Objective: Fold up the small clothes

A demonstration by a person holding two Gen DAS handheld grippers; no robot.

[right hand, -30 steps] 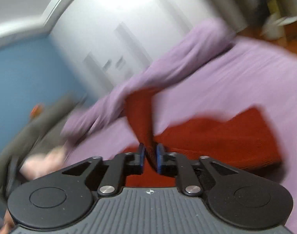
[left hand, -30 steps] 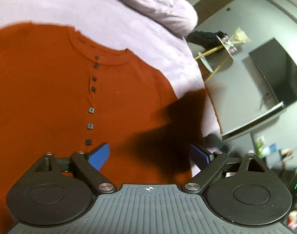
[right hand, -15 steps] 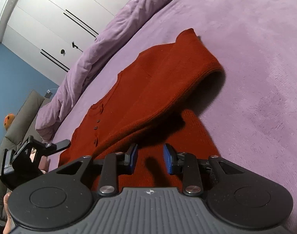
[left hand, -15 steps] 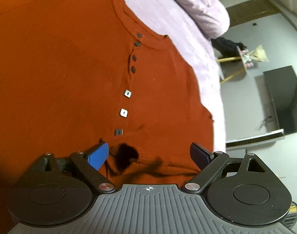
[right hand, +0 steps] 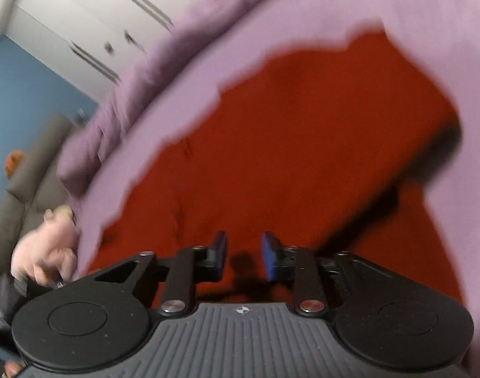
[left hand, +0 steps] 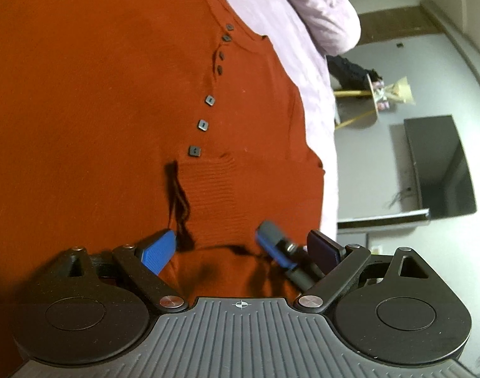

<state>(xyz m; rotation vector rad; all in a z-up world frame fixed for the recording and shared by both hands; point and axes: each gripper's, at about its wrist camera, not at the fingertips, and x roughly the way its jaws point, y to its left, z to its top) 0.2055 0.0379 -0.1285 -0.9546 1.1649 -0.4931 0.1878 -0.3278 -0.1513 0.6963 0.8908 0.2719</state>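
A rust-orange buttoned top [left hand: 107,100] lies spread on the lilac bed cover [left hand: 271,9]; a ribbed sleeve cuff [left hand: 214,195] lies folded across its front below the buttons. My left gripper [left hand: 240,252] is open wide, low over the cuff. The right gripper's blue fingers [left hand: 271,245] reach into the left wrist view beside the cuff. In the right wrist view the top [right hand: 287,145] fills the middle, blurred. My right gripper [right hand: 243,255] is open with a narrow gap, empty, just above the cloth.
A lilac duvet roll [left hand: 321,9] lies along the bed's far side, also in the right wrist view [right hand: 120,113]. A dark TV [left hand: 438,163] and a stand stand off the bed. A grey sofa [right hand: 25,195], white wardrobe [right hand: 98,22] and my left hand [right hand: 47,252] show at left.
The right gripper let go of the sleeve, opened and dropped low over the top. The sleeve cuff now lies across the front. The left gripper moved closer over the top.
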